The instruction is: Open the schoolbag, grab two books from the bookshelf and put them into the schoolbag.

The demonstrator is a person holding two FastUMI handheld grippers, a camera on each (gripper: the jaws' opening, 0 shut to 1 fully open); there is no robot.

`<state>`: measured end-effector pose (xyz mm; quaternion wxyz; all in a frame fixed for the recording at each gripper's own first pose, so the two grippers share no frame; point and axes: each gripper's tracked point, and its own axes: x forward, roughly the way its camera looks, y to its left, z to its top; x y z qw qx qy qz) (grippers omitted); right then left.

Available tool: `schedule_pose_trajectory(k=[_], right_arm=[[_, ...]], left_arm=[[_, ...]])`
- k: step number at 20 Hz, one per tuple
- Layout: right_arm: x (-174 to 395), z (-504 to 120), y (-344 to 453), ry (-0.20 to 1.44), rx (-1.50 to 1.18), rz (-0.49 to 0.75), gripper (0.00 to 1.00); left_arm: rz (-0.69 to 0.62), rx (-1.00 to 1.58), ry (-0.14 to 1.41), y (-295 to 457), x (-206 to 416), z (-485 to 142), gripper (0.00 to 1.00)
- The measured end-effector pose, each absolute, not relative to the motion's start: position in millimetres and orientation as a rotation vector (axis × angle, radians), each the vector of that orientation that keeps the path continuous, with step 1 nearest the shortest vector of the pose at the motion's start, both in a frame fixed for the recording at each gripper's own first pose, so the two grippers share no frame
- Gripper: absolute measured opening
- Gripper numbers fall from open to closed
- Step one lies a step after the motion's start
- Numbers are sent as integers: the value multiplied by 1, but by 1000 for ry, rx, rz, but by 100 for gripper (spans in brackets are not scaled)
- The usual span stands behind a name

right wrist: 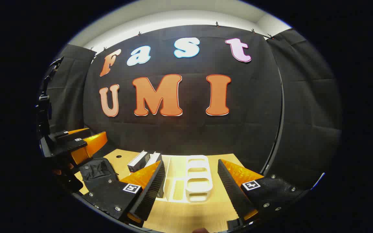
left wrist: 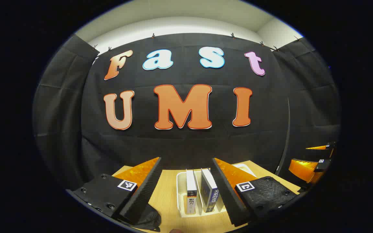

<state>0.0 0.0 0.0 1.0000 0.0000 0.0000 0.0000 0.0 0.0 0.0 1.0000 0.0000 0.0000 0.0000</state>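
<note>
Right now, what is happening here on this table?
A person holds two grippers above a wooden table. Both the left gripper and the right gripper are open and hold nothing. Two books stand in the white bookshelf. The black schoolbag lies beside it, not yet touched.

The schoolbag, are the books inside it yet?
Not yet. Both books stand in the white bookshelf on the table. The black schoolbag lies to its left; whether it is open is hard to tell. The left gripper and right gripper are open and hold nothing. Left to do: take both books and put them in the bag.
</note>
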Motion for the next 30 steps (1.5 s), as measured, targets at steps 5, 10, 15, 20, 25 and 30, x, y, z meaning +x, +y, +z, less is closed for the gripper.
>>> schedule_pose_trajectory(k=[5, 10, 15, 20, 25, 30], right_arm=[[18, 1, 4, -14, -20, 70, 98], [28, 7, 7, -36, -31, 118, 98], [43, -4, 12, -3, -30, 87, 98], [54, -8, 37, 9, -22, 85, 98], [68, -1, 64, -2, -49, 101, 98], [79, -4, 73, 7, -62, 118, 98]], left_arm=[[12, 2, -38, -14, 5, 3, 96], [49, -18, -32, -21, 10, 1, 96], [21, -33, -26, -16, 19, -9, 95], [9, -37, -4, 11, 30, -22, 96], [4, -6, -15, 35, 43, -18, 96], [16, 68, -3, 49, 47, -28, 96]])
